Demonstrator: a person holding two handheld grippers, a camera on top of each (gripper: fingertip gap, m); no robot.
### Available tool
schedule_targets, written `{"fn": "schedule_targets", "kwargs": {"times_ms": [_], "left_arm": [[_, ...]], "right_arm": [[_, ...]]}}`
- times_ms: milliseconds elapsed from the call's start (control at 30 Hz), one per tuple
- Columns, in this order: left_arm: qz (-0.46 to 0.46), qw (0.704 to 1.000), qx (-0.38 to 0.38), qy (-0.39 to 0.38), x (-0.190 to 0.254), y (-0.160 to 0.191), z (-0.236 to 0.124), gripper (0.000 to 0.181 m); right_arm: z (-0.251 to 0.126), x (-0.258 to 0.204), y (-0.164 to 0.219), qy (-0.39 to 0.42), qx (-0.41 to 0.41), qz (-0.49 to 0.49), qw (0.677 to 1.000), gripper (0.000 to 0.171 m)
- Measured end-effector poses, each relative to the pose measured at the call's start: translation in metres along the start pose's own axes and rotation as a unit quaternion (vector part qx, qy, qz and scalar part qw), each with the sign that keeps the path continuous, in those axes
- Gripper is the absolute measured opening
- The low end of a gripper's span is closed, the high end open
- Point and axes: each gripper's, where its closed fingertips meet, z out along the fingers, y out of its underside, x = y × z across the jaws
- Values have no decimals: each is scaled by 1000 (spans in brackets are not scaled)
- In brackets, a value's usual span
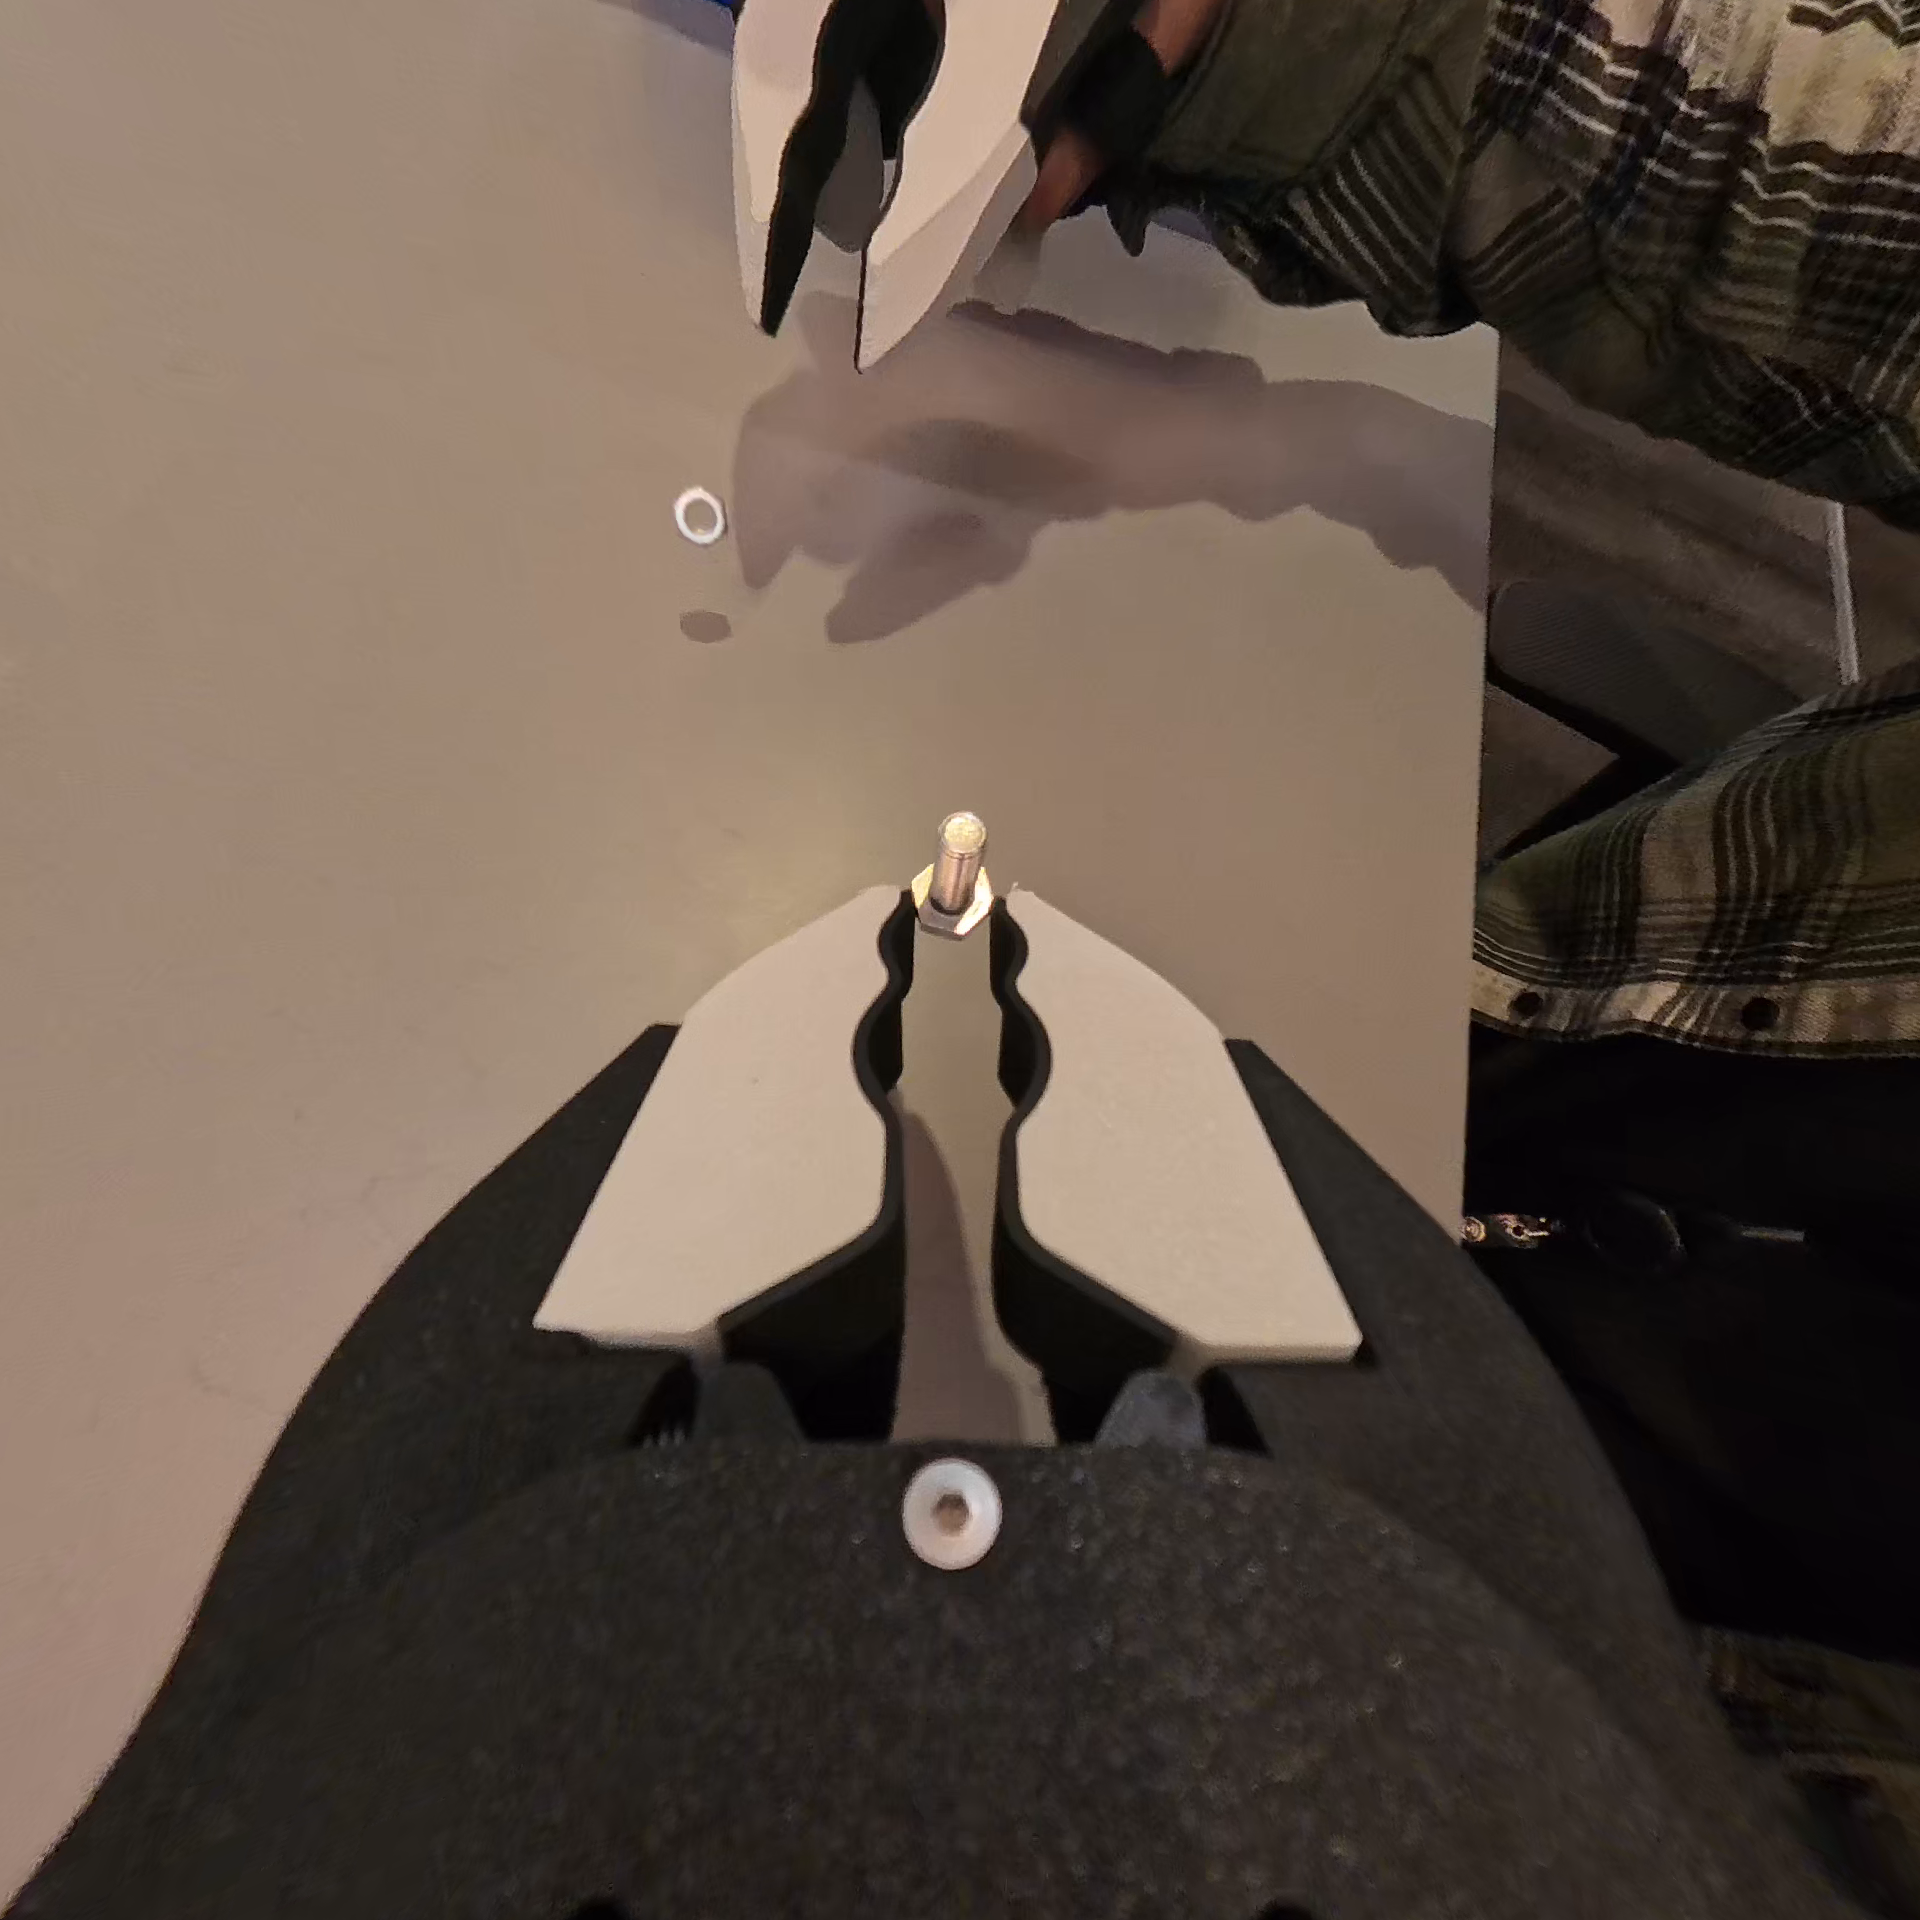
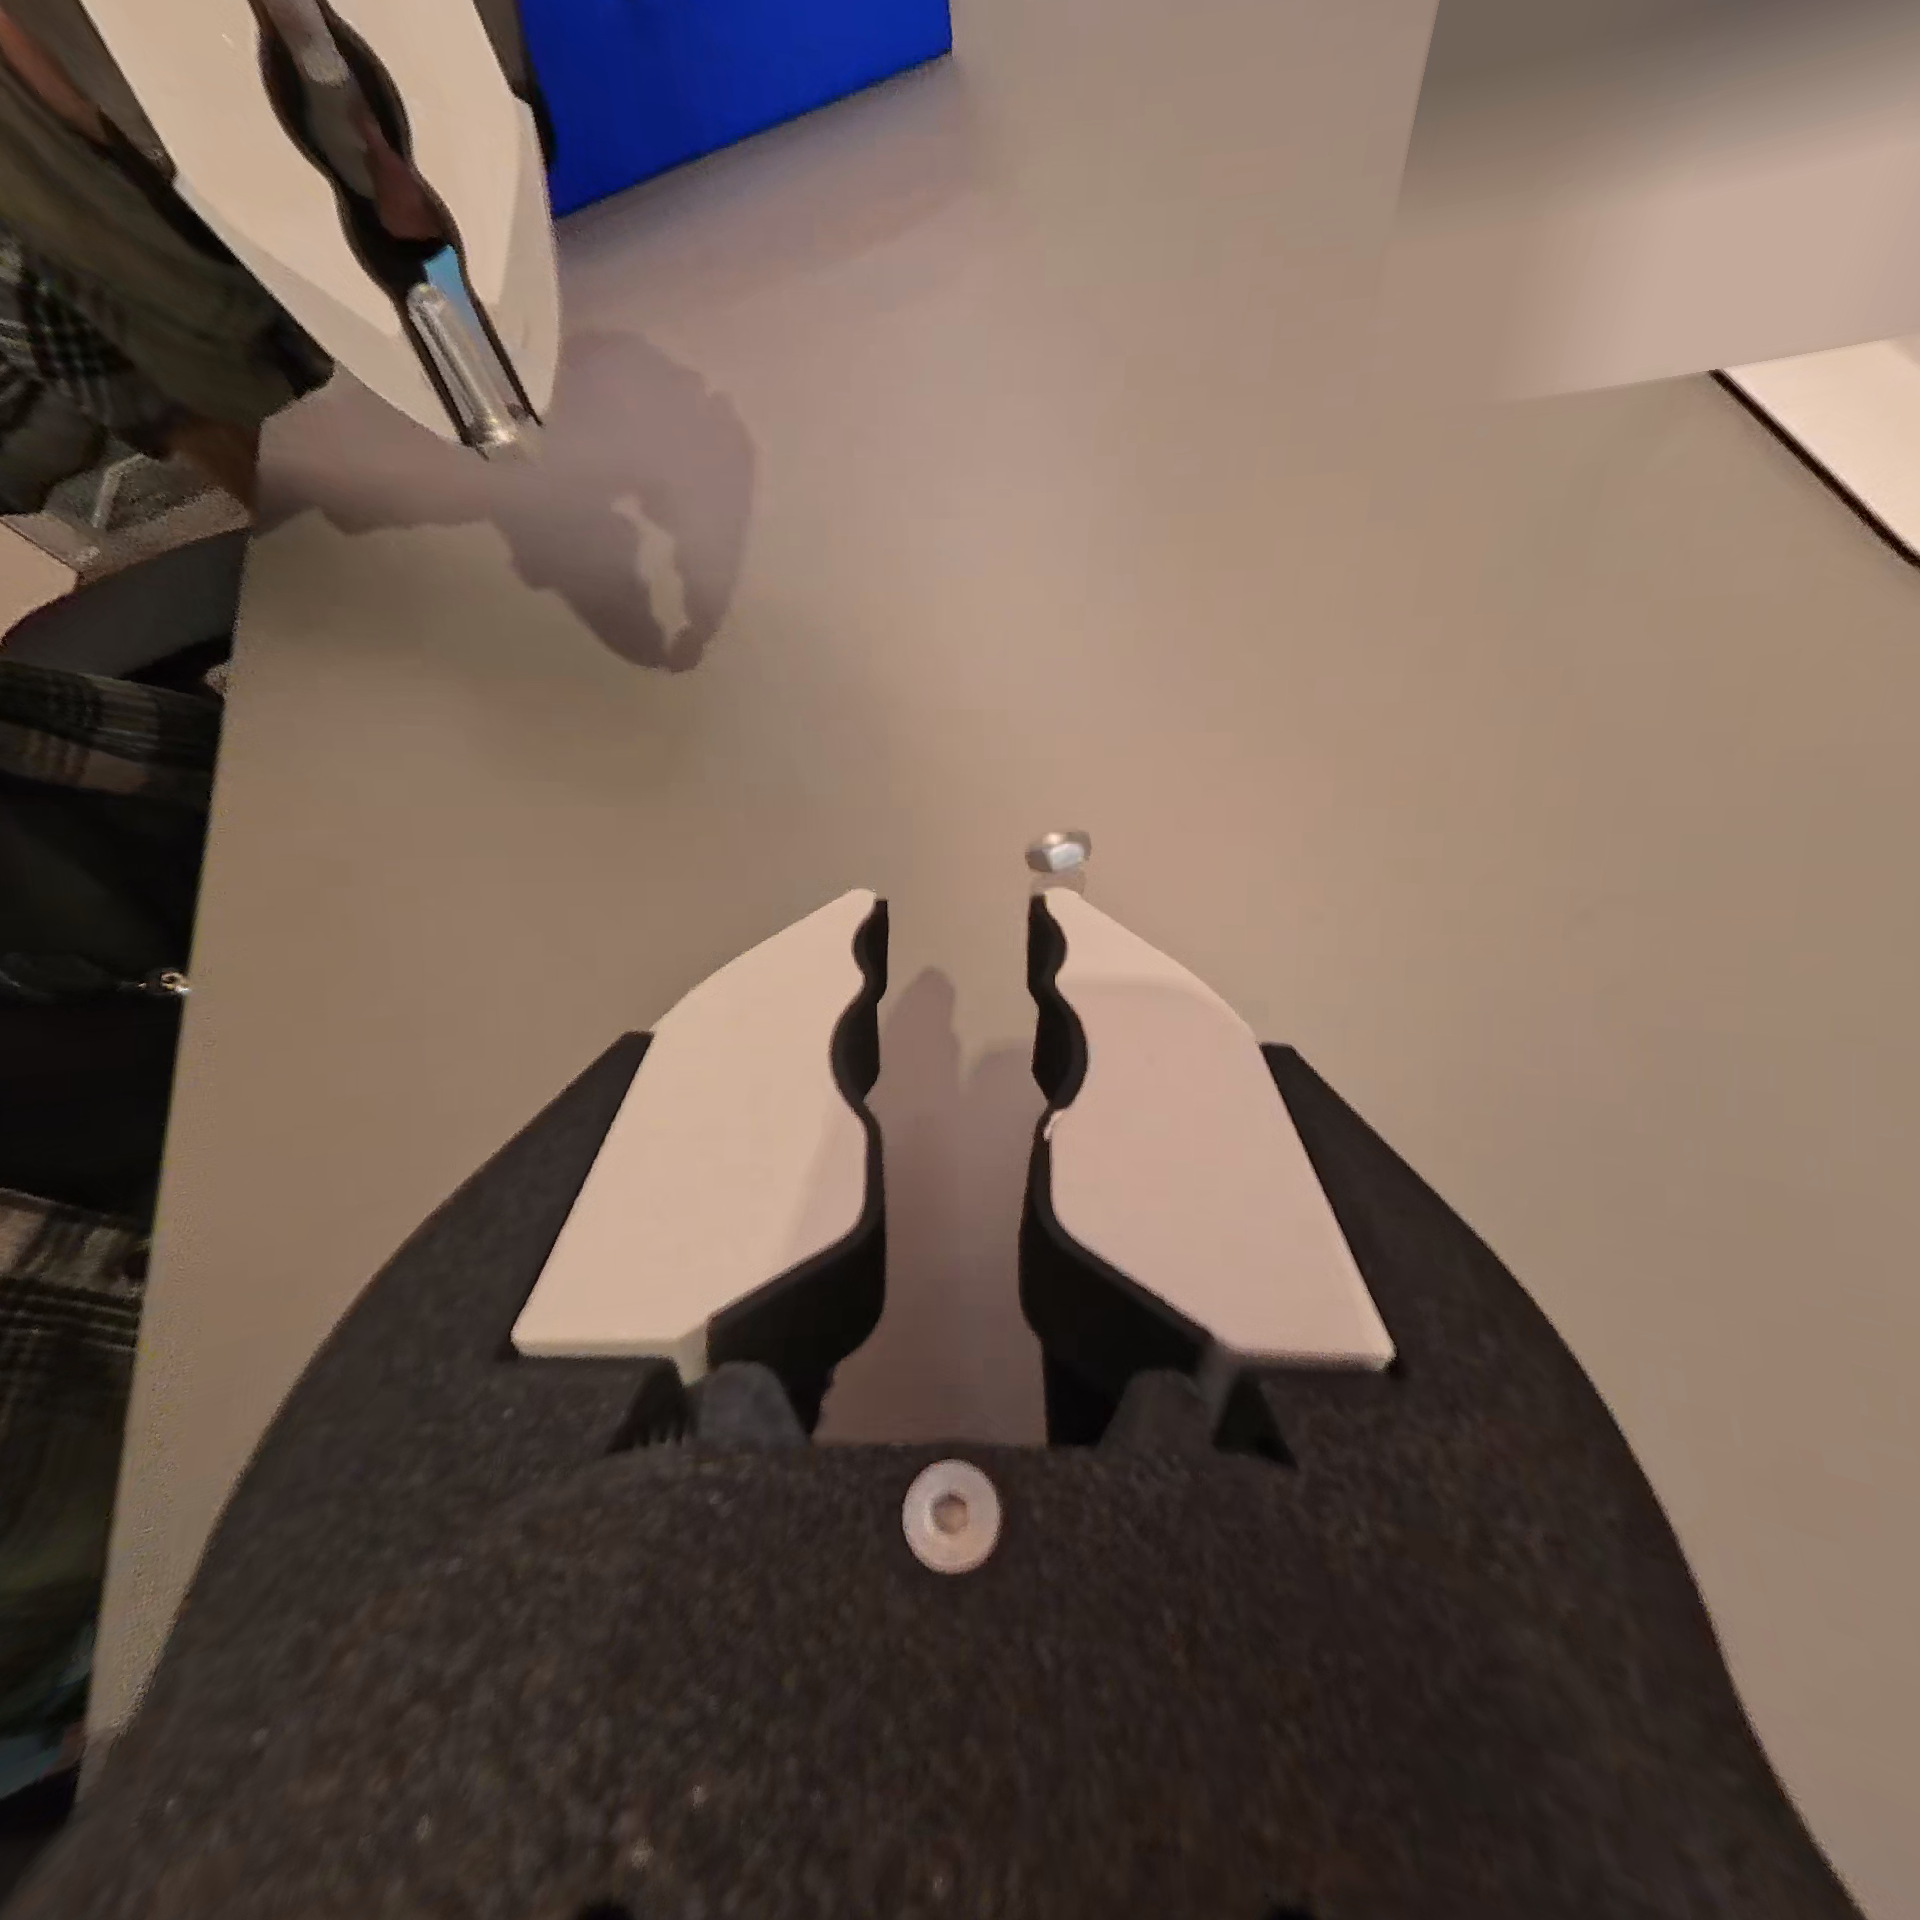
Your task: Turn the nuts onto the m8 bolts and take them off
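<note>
Left gripper (image 1: 951, 914) fingers pinch the bolt (image 1: 954, 878) head; right gripper (image 2: 958, 904) fingers parted, empty, nut (image 2: 1058, 850) just beyond one fingertip.

A plain beige tabletop (image 2: 1351, 727) filled the scene under warm, soft light that cast blurred shadows. A blue box (image 2: 748, 94) stood at its far edge; a white, dark-edged board (image 2: 1839, 436) lay rightward.

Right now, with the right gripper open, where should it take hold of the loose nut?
Pinch the nut across two opposite outer flats, coming straight down with the right gripper. It seems to lie flat on the table, hole up, so only its sides offer parallel faces. Centre over it first.
</note>
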Motion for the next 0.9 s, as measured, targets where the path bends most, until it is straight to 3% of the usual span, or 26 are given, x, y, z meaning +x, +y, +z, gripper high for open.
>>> {"fn": "schedule_targets", "kwargs": {"times_ms": [333, 900], "left_arm": [[-11, 1000, 14, 9, -12, 12, 2, 13], [-31, 999, 36, 3, -33, 27, -17, 13]], "right_arm": [[28, 47, 8, 33, -67, -39, 996, 35], [101, 94, -30, 6, -119, -86, 989, 36]]}}
